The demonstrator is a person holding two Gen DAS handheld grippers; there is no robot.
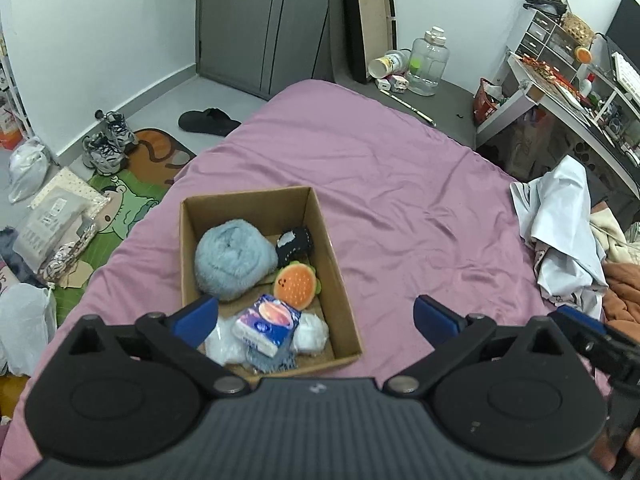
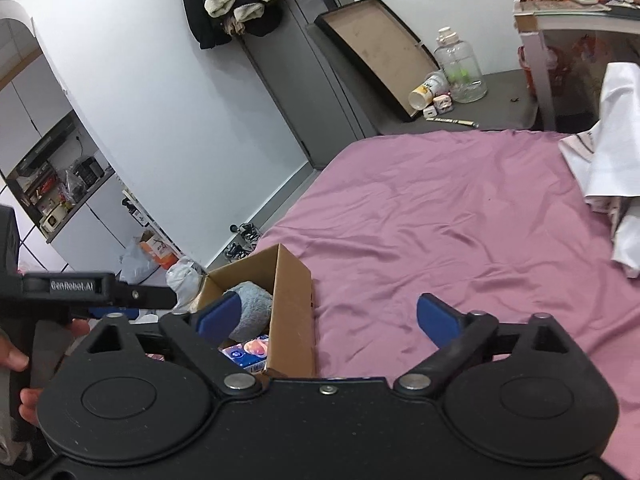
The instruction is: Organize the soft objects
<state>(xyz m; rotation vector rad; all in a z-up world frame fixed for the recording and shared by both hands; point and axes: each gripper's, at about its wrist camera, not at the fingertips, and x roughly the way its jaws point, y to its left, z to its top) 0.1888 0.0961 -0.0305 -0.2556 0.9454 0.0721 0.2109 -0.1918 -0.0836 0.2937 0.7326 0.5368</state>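
Note:
A cardboard box (image 1: pixel 336 264) sits on the pink bed sheet (image 1: pixel 400 184). Inside lie a fluffy grey-blue plush (image 1: pixel 234 258), a black and white soft item (image 1: pixel 296 242), an orange burger plush (image 1: pixel 295 282), a blue tissue pack (image 1: pixel 268 326) and white soft balls (image 1: pixel 314 334). My left gripper (image 1: pixel 316 318) is open and empty, just above the box's near end. My right gripper (image 2: pixel 328 318) is open and empty, to the right of the box (image 2: pixel 290 308), where the grey plush (image 2: pixel 252 310) and the tissue pack (image 2: pixel 246 352) show. The left gripper (image 2: pixel 100 290) appears at the left of the right wrist view.
Crumpled white and tan clothes (image 1: pixel 568 236) lie at the bed's right edge. A desk with clutter (image 1: pixel 568 88) stands at the far right. A water jug (image 1: pixel 428 62) and a cup stand on a grey platform behind the bed. Shoes (image 1: pixel 108 142), bags and a mat lie on the floor at the left.

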